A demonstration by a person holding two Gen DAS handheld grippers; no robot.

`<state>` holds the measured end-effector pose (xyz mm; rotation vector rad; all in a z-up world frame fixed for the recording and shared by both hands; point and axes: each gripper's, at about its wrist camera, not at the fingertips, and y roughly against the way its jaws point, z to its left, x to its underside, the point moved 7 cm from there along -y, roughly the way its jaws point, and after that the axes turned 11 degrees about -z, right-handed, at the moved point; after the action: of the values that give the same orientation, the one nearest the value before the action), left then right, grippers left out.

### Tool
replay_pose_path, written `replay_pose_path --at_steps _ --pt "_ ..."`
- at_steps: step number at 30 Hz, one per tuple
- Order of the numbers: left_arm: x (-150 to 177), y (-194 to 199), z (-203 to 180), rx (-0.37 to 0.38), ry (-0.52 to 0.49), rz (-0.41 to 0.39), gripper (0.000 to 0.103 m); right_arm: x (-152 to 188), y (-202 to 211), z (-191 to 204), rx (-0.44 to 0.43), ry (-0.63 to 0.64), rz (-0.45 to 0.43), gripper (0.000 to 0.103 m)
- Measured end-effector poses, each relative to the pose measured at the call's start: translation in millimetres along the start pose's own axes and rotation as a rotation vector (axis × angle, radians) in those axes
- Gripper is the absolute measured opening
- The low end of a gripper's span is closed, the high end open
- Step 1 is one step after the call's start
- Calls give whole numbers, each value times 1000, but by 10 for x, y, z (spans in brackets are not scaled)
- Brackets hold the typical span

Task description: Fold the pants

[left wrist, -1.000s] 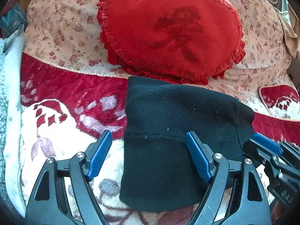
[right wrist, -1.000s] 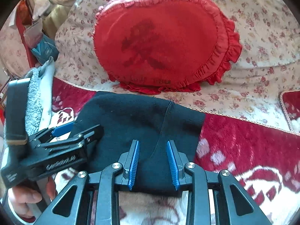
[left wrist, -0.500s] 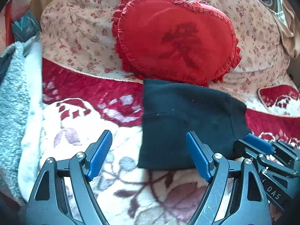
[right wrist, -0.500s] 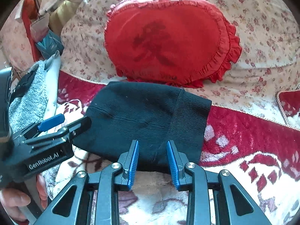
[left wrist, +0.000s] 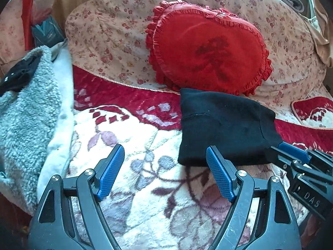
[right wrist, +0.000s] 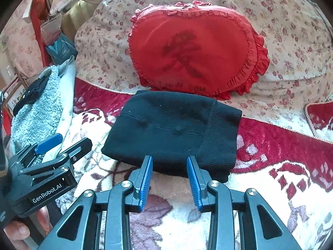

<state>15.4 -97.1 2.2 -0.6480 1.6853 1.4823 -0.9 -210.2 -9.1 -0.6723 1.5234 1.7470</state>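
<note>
The black pants [left wrist: 224, 129] lie folded into a compact rectangle on the red and white floral blanket [left wrist: 145, 187], just in front of a red heart pillow [left wrist: 208, 48]. They also show in the right wrist view [right wrist: 172, 133]. My left gripper [left wrist: 165, 166] is wide open and empty, held back from the near left corner of the pants. My right gripper [right wrist: 169, 173] is partly open and empty, just short of the near edge of the pants. It shows at the right of the left wrist view [left wrist: 299, 158]. The left gripper shows at the left of the right wrist view [right wrist: 62, 145].
A grey fleece garment [left wrist: 27, 112] with a dark item on it lies at the left. A floral cushion [left wrist: 116, 31] lies behind the heart pillow. A second red patterned blanket corner [left wrist: 312, 110] sits at the right. Clutter stands at the far left [right wrist: 60, 48].
Both grippers have drawn back from the folded pants, which now look smaller and farther away. The left gripper stayed wide open; the right stayed partly open. The pants have not moved.
</note>
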Motion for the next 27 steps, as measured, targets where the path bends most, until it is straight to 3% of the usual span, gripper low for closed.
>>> replay_pose_path --at_steps 8,27 --pt "53 154 6 -52 -47 -11 81 3 118 48 -8 -8 -11 33" --pt "101 172 -57 -16 -45 2 81 62 148 24 -9 -18 -3 34"
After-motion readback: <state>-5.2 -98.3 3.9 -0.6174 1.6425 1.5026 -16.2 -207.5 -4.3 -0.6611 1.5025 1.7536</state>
